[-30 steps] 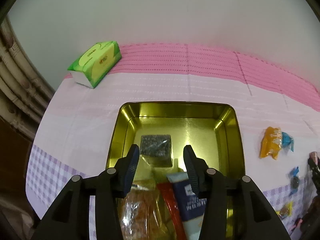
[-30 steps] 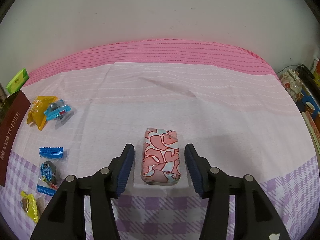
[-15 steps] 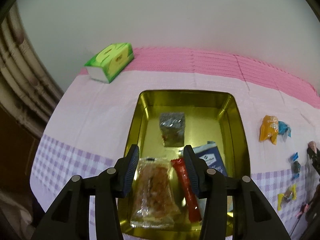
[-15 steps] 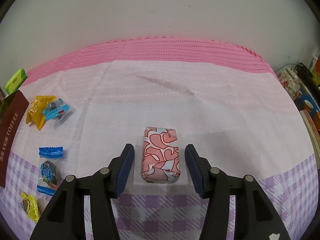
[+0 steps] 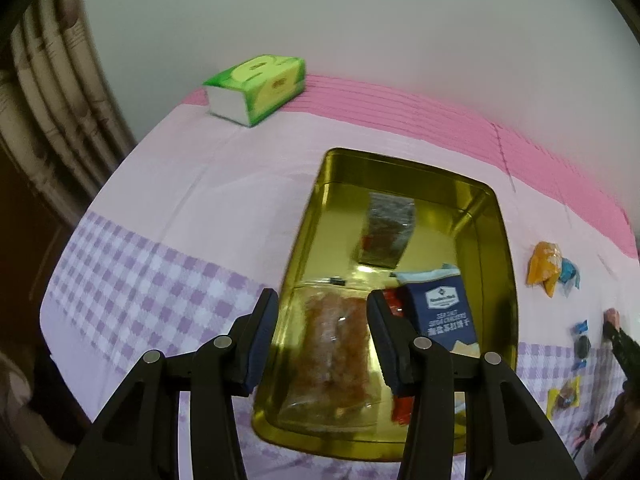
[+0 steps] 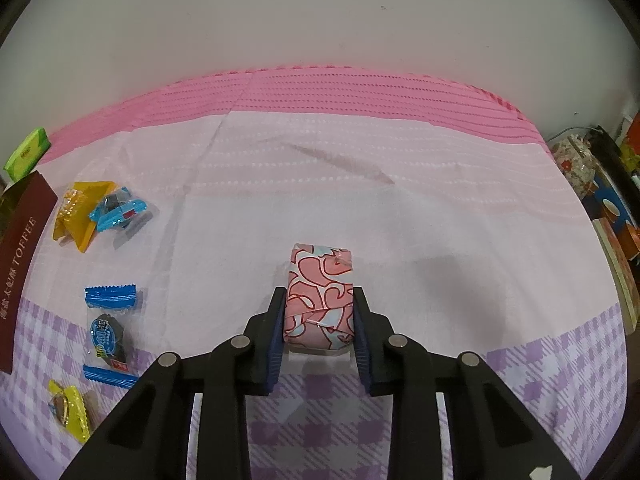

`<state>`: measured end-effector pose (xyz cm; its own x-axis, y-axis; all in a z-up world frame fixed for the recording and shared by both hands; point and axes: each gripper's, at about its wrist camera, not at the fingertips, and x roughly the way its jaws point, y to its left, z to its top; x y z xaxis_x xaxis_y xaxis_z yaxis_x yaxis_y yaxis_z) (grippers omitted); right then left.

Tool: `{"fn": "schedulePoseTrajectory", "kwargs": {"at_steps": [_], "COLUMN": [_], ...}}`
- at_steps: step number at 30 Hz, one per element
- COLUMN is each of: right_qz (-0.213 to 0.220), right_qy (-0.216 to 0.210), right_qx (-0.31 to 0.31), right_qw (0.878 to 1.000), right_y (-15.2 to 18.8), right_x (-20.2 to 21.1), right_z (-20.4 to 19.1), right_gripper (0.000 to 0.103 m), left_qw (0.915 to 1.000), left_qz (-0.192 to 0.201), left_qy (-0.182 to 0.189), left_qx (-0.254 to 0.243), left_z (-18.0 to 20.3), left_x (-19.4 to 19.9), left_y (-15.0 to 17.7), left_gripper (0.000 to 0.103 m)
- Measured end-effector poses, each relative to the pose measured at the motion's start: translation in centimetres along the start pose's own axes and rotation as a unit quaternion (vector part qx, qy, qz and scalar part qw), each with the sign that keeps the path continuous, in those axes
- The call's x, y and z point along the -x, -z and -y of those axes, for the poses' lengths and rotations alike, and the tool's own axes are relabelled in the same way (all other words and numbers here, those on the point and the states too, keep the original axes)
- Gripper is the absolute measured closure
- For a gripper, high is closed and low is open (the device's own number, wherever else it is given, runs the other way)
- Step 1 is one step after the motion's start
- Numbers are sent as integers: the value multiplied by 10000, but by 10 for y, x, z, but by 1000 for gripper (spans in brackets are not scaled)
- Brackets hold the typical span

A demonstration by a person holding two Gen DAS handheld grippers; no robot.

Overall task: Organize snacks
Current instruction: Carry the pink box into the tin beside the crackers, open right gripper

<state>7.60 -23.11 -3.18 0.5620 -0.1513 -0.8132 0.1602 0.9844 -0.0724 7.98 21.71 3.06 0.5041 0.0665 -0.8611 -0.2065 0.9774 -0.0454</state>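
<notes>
Right gripper (image 6: pixel 319 334) was clamped on the pink patterned packet (image 6: pixel 320 294), pads on its two long sides, packet lying on the tablecloth (image 6: pixel 400 208) toward the near edge, mid-width. Looked light and soft: film wrap creased under the pads, probably slippery, so a mid-length side grip seemed best; squeezing harder could crush it. Left gripper (image 5: pixel 322 340) hung part open, empty, above the gold tin (image 5: pixel 506 280) near the left edge, which held several snacks. Loose candies (image 6: pixel 106 324) lay between tin and packet.
</notes>
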Motion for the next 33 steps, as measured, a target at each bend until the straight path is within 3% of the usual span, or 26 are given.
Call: {"fn": "schedulePoseTrajectory", "kwargs": {"at_steps": [6, 10, 13, 18, 22, 25, 33], "right_qz": [139, 251, 334, 368, 303, 168, -34], "right_qy": [-61, -372, -664, -1277, -1706, -2009, -2350], "right_qx": [30, 174, 402, 918, 1301, 1504, 1965], "right_qw": [9999, 9988, 9964, 9869, 9762, 9679, 9519], "right_y": [-9, -21, -27, -31, -29, -27, -17], "right_x": [17, 32, 44, 64, 76, 78, 77], "right_z": [-20, -47, -78, -143, -192, -225, -295], "right_gripper": [76, 76, 76, 76, 76, 76, 76], "left_qw": [9997, 9987, 9982, 9974, 9950, 9949, 9951], "left_qz": [77, 152, 192, 206, 200, 167, 82], "left_qy": [-80, -485, -577, -686, -962, -924, -917], "left_qx": [201, 22, -20, 99, 197, 361, 347], "left_z": [-17, -22, -27, -41, -55, -64, -66], "left_x": [8, 11, 15, 18, 14, 14, 10], "left_y": [6, 10, 12, 15, 14, 13, 14], "left_gripper": [56, 52, 49, 42, 42, 42, 42]}}
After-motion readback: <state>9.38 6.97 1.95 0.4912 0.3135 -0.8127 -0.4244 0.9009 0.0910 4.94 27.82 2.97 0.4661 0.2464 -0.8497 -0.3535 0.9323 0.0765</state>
